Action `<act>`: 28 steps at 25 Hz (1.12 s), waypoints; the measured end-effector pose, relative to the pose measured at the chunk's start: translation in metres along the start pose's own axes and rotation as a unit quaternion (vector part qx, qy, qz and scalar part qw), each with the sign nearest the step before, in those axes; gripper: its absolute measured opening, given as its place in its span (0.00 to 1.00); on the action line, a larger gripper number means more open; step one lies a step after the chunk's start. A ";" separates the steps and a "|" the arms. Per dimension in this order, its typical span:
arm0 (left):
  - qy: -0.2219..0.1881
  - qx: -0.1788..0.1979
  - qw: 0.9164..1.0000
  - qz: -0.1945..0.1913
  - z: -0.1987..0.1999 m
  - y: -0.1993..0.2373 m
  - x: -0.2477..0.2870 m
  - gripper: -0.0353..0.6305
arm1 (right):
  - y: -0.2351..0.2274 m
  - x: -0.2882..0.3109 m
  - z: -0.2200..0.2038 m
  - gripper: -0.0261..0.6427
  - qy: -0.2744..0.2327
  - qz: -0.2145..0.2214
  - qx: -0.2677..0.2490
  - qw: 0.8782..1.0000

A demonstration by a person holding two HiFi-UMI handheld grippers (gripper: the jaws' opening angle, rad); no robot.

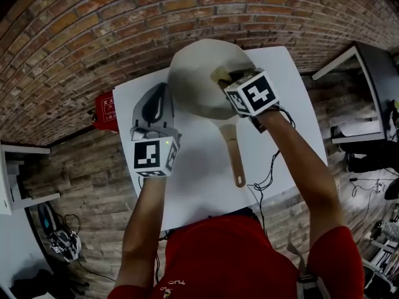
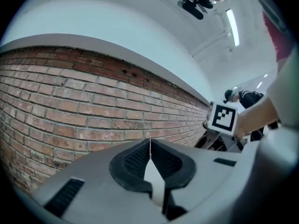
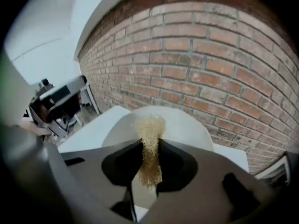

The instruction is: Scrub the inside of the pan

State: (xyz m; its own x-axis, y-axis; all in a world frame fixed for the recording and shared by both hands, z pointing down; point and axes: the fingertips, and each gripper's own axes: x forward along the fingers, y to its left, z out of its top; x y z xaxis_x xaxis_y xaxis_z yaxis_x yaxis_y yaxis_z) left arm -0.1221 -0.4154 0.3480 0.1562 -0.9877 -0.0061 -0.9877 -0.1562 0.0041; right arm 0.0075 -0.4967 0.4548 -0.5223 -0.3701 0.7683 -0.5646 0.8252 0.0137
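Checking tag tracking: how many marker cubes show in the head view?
2. One cube on the left gripper, above the table's left side; the other on the right gripper, which holds a scrubber over the pan. None seems hidden.

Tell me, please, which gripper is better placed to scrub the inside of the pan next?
The right gripper, I would say: its jaws are clamped on the scrubber, which hangs over the inside of the pan. The left gripper is shut on nothing, beside the pan, pointing at the brick wall.
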 end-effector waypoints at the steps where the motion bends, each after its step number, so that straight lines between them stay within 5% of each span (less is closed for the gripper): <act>1: -0.005 -0.001 1.000 -0.003 0.007 -0.003 -0.002 0.08 | 0.006 -0.015 0.010 0.17 -0.043 0.010 0.013 0.999; 6: -0.027 -0.007 0.999 -0.024 0.040 -0.020 -0.013 0.08 | 0.040 -0.092 0.047 0.17 -0.248 0.048 0.049 0.966; 12: -0.043 -0.012 0.997 -0.058 0.065 -0.050 -0.036 0.08 | 0.078 -0.157 0.056 0.17 -0.399 0.055 0.029 0.915; 18: -0.042 -0.019 0.996 -0.071 0.066 -0.069 -0.055 0.08 | 0.115 -0.179 0.042 0.17 -0.441 0.058 0.018 0.895; 28: -0.034 -0.031 0.997 -0.060 0.056 -0.074 -0.063 0.08 | 0.124 -0.180 0.030 0.17 -0.442 0.062 0.030 0.894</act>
State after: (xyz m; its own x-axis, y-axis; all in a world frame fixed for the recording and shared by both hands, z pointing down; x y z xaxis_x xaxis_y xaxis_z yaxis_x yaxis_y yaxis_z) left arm -0.0587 -0.3414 0.2921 0.2713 -0.9593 -0.0782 -0.9591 -0.2762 0.0615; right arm 0.0125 -0.3406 0.2985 -0.8691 -0.4926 -0.0452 -0.4874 0.8684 -0.0910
